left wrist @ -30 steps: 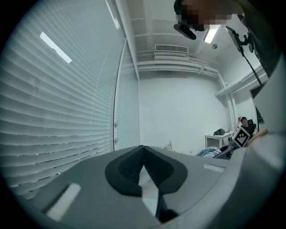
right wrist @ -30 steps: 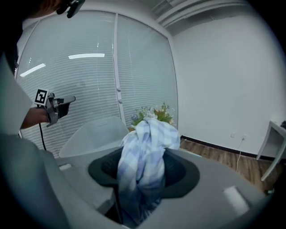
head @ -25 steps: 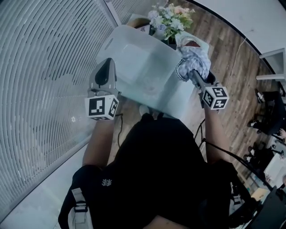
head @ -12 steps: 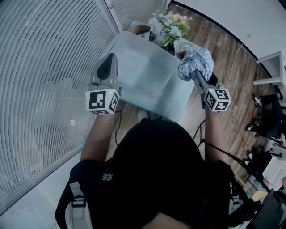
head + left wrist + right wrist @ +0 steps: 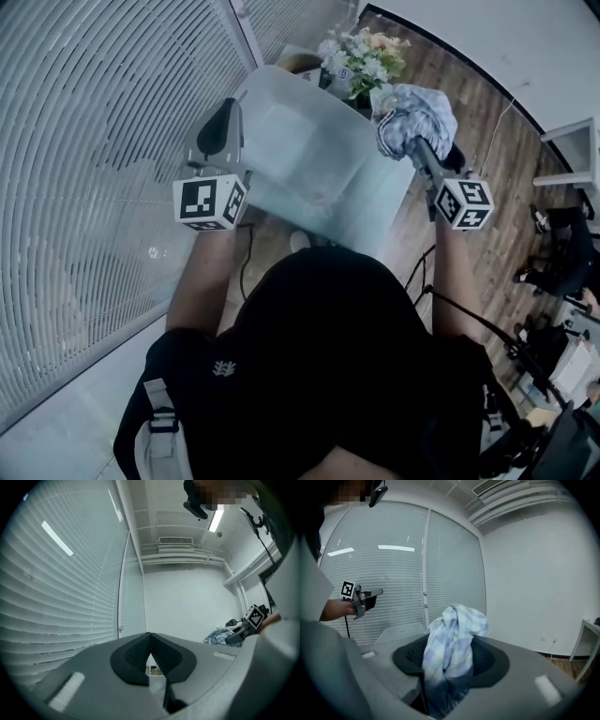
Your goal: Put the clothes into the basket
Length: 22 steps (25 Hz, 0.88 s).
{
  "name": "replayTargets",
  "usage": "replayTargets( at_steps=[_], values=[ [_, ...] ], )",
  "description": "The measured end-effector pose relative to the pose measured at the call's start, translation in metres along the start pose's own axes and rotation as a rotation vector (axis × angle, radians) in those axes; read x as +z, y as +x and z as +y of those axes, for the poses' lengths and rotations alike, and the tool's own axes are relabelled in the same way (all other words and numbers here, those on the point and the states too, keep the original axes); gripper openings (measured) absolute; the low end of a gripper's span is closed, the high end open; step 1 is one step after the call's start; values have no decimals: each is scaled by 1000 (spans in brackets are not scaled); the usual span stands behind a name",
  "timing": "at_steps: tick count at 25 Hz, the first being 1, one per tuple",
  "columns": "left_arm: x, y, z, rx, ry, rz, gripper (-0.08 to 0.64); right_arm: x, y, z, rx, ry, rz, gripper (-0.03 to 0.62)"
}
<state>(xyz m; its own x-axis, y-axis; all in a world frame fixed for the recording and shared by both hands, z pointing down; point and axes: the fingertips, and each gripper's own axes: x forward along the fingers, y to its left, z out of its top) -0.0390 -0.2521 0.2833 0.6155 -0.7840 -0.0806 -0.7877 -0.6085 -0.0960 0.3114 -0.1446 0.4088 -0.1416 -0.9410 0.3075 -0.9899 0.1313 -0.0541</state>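
1. Both grippers sit a little higher than in the earlier frames, the right one more so, and the bundle it carries has risen with it.
2. The right gripper (image 5: 417,148) is clamped on a crumpled blue-and-white checked cloth (image 5: 417,114). Its jaws stand partly apart because the fabric fills the space between the pads.
3. In the right gripper view the cloth bulges up above the jaws and also hangs down below them, so it is held clear in the air.
4. The clear, pale plastic basket (image 5: 281,94) stands on the wooden floor (image 5: 492,112) in front of the person. Nothing can be made out inside it through its cloudy walls.
5. Seen from the head view, the checked cloth is at the basket's far right corner, just beside the rim. Whether it is over the opening or just outside it cannot be told.
6. The left gripper (image 5: 225,117) is closed with its pad tips meeting and nothing between them. It is held over the basket's left side, apart from the cloth.
7. A bunch of pale flowers (image 5: 364,58) stands just beyond the basket, close to the cloth.
8. White slatted window blinds (image 5: 94,141) run along the left side.
9. The person wears a black top (image 5: 328,356).
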Motion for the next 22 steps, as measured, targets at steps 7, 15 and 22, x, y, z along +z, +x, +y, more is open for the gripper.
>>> replayTargets(
  at_steps=[7, 15, 22],
  values=[
    [3, -17, 8, 38, 31, 6, 8, 19, 16, 16, 67, -22, -17, 227],
    [13, -49, 26, 121, 30, 13, 8, 31, 33, 44, 151, -26, -23, 227],
    [12, -79, 28, 185, 59, 23, 8, 33, 44, 66, 231, -48, -32, 229]
  ],
)
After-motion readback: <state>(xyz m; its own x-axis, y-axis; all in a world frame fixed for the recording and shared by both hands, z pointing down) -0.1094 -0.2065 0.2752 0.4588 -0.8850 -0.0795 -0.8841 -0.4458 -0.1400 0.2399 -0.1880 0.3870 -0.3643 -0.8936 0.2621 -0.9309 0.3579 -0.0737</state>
